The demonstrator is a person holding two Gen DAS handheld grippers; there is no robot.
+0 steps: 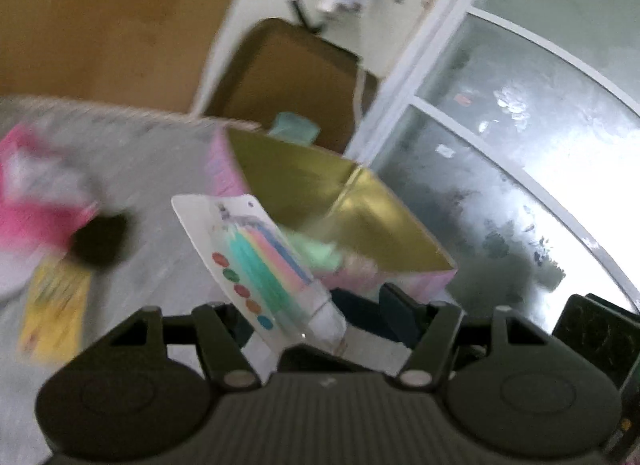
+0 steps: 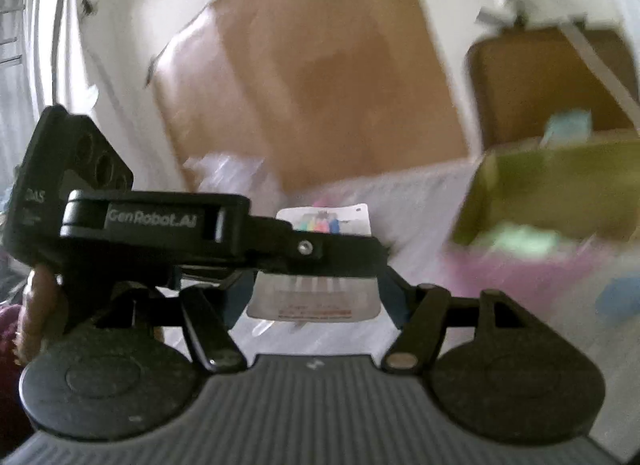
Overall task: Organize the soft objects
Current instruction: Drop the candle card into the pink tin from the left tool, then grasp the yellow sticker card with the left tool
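A clear packet of pastel sticks with a row of coloured dots stands tilted between the jaws of my left gripper; through the blur its pads seem to lie against it. In the right wrist view my right gripper is shut on the lower part of the same packet. The left gripper reaches in from the left across the packet's middle. A pink box with gold flaps stands open just behind, with a pale green soft thing inside. The box lies right of the right gripper.
A pink-and-white soft thing, a black lump and a yellow packet lie on the light cloth at left. A brown cardboard box and a window stand behind. A hand holds the left gripper. A blue thing lies at far right.
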